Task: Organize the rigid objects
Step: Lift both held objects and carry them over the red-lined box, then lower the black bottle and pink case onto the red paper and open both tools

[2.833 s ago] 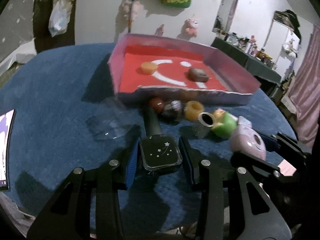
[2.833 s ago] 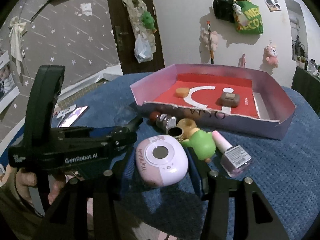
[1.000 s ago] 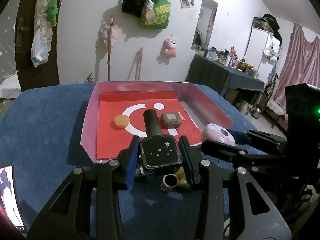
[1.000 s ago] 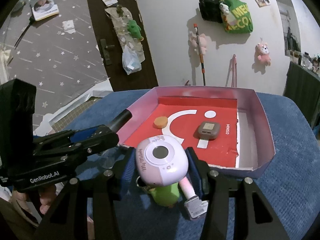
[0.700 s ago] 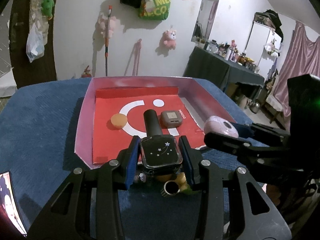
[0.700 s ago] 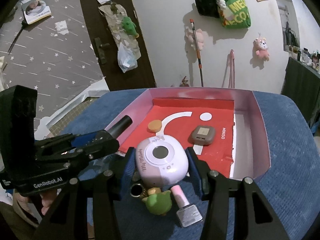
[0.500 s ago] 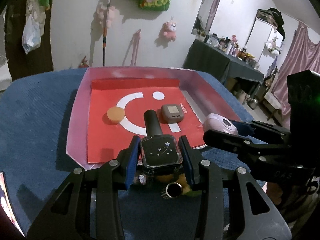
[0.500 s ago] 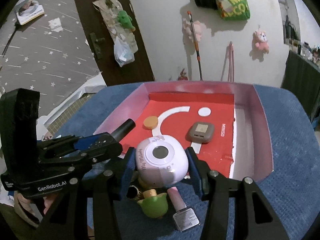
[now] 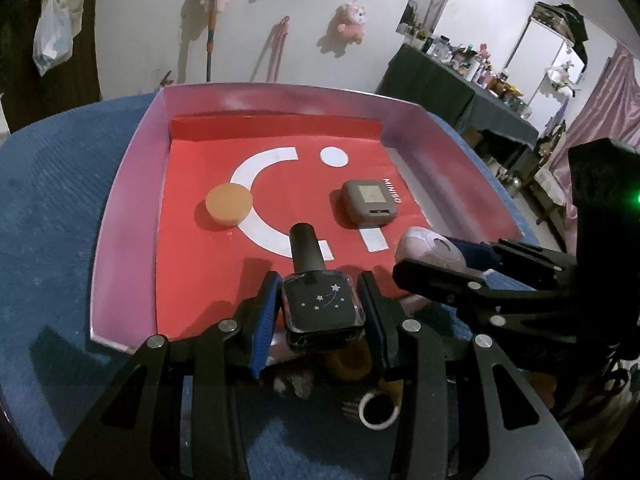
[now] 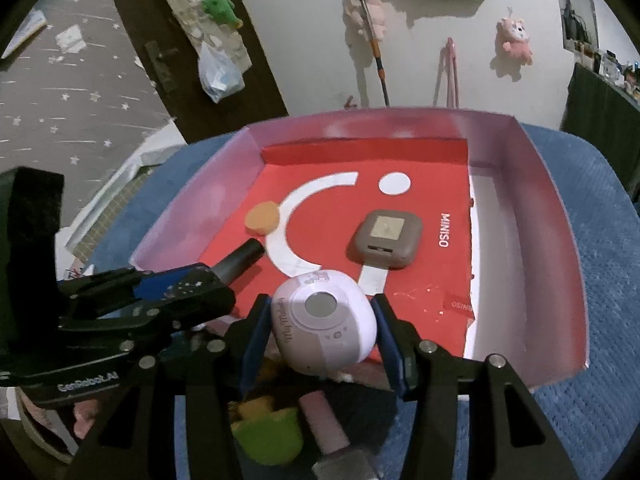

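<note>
Left gripper (image 9: 320, 304) is clamped on a square black nail-polish bottle w/ star print and black cap (image 9: 322, 306), blue pads pressing both flat sides, cap pointing fwd over the near part of the red floor. Right gripper (image 10: 318, 330) is clamped on a rounded lilac-white plastic gadget w/ grey round button (image 10: 322, 322), held just over the near edge of the shallow pink-walled cardboard tray w/ red liner and white logo (image 10: 560, 216). Both loads hang above the tray's near end, the bottle left, the gadget right, close beside each other. Inside already: an orange round puck (image 9: 229, 204) on the left, a flat brown-grey square device w/ small screen (image 9: 370, 203) toward the right; the near-centre floor looks free. Probably the placing step: bring each item low before releasing, keep the bottle left of the brown device and near of the puck, set the gadget near-right, and let go one at a time so the grippers don't bump. Still outside on the blue carpet-like cloth (image 10: 600, 420), near side: a green toy (image 10: 268, 438), a pink-capped polish bottle (image 10: 332, 444), a small ring-shaped piece (image 9: 378, 410) – left for later.
</note>
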Demonstrator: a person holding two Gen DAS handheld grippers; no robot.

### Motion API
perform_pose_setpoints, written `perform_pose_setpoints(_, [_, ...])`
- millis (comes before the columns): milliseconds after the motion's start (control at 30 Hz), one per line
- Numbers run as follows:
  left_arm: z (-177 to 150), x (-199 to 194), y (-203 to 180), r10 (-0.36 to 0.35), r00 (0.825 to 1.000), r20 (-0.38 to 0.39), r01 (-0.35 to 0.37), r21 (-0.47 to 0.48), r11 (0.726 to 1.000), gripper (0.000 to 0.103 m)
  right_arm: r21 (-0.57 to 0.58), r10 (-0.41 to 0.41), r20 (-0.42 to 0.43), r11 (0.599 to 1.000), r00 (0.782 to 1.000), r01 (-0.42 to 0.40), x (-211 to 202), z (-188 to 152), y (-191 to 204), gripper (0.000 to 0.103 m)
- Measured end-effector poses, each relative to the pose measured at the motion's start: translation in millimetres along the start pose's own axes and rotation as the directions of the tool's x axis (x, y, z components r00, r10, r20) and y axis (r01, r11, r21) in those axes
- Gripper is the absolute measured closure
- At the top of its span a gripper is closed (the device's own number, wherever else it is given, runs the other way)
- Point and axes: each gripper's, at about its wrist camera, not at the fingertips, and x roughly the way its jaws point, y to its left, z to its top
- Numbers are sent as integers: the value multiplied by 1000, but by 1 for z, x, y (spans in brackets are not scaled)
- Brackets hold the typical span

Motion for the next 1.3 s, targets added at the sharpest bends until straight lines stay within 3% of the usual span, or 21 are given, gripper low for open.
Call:
perform_pose_setpoints(333, [14,33,11,50,998,-36,-50,-8,999,66,-21,-116,-57,993,992,115,35,14,-12,50])
perform_pose_setpoints(433, [14,40,16,58,997,-48,-59,-11,998,67,-16,-118,-70,993,991,117,43,17,-15,50])
perform_pose_setpoints(567, [16,46,23,57,997,-58,-59,-38,998,67,-33,-156,-57,987,986,154,46,22,-14,50])
perform_pose_setpoints(833, [24,50,33,140,990,-23,-141,-66,988,67,-20,-223,-32,975,974,223,50,31,-20,50])
perform_pose_setpoints(1000, [23,55,29,173,985,-12,-174,-35,984,67,-22,-241,-34,971,970,240,52,33,-21,50])
perform_pose_setpoints(1300, [24,54,33,162,987,-13,-162,-47,986,67,-24,-238,-42,971,970,237,53,33,-23,49])
